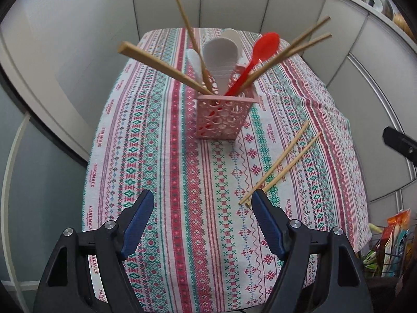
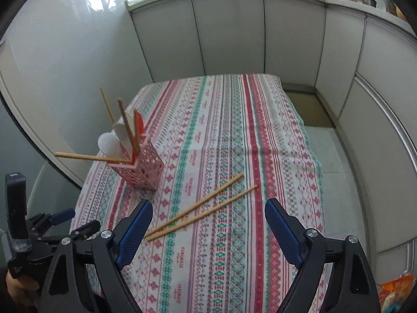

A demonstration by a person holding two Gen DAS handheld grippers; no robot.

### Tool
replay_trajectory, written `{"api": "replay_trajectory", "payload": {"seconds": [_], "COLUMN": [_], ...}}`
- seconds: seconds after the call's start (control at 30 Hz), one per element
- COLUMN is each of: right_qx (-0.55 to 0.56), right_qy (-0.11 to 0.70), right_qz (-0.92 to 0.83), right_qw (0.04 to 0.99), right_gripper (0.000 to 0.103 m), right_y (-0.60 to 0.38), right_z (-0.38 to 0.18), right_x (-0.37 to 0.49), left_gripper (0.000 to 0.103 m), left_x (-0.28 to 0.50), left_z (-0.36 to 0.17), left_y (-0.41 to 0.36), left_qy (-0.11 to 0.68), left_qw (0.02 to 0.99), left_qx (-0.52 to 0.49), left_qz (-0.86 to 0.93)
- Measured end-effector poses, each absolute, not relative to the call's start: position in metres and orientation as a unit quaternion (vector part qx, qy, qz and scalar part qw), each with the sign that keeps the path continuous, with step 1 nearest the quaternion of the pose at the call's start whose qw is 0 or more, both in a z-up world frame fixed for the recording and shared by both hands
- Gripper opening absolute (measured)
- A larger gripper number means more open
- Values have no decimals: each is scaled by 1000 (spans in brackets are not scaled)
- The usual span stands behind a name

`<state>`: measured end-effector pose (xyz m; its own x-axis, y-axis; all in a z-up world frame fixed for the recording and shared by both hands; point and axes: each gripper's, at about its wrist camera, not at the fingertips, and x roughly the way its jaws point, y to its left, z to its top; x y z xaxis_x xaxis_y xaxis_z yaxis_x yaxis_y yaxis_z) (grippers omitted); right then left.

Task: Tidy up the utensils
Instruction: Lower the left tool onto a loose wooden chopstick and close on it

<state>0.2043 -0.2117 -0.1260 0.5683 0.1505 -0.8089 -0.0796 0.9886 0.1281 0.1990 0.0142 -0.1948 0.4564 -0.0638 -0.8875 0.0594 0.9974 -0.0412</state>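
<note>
Both tools are tipped steeply down over the desk [image 2: 260, 135], which wears a striped, cross-stitch patterned cloth. The left tool [image 1: 202, 206] hangs with its blue-padded jaws spread wide and nothing between them; its right fingertip [image 1: 256, 195] sits just over the near ends of the loose chopsticks [image 1: 284, 161], though I cannot tell whether it touches them. The right tool [image 2: 208, 208] is likewise gaping, its jaws standing either side of the same pair without pressing on it. From the right wrist view the left tool shows at the lower left edge, with a person's hand [image 2: 15, 287] on its grip.

The two chopsticks lie flat on the cloth, side by side and nearly parallel, slanting away from the tools. There is plenty of bare cloth around them, and the desk's right and far edges are well apart from them. Pale cabinet doors [image 2: 229, 34] wall in the desk on the far side and to the right.

The pink perforated holder [image 1: 224, 114] stands upright near the desk's left part, well apart from the loose pair. It is crowded: a red spoon [image 1: 258, 54], white spoons [image 1: 221, 52] and several chopsticks fan out over its rim.
</note>
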Motion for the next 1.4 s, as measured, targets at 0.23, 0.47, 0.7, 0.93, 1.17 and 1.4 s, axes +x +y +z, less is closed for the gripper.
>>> {"api": "replay_trajectory", "payload": {"seconds": [0.23, 0.47, 0.7, 0.93, 1.17, 1.4], "right_qx": [79, 111, 76, 78, 114, 108], "right_qy": [550, 569, 565, 572, 571, 567], "right_qz": [24, -13, -47, -47, -46, -33], "right_qw": [831, 815, 820, 815, 811, 816], "right_gripper": [89, 89, 89, 89, 89, 89], "right_y": [-261, -303, -324, -342, -352, -342], "right_z": [-178, -192, -193, -199, -198, -191], "right_x": [213, 215, 215, 215, 216, 220], "left_gripper": [80, 80, 66, 30, 27, 25], "left_x": [198, 204, 251, 306, 337, 349], "left_z": [-208, -220, -228, -253, -273, -277], "left_y": [-31, -102, -153, -186, -203, -201], "left_qy": [536, 537, 532, 557, 556, 559], "left_qw": [841, 826, 820, 803, 802, 799], "left_qx": [52, 142, 185, 181, 188, 175], "left_qz": [-57, -100, -100, -110, -111, -139]}}
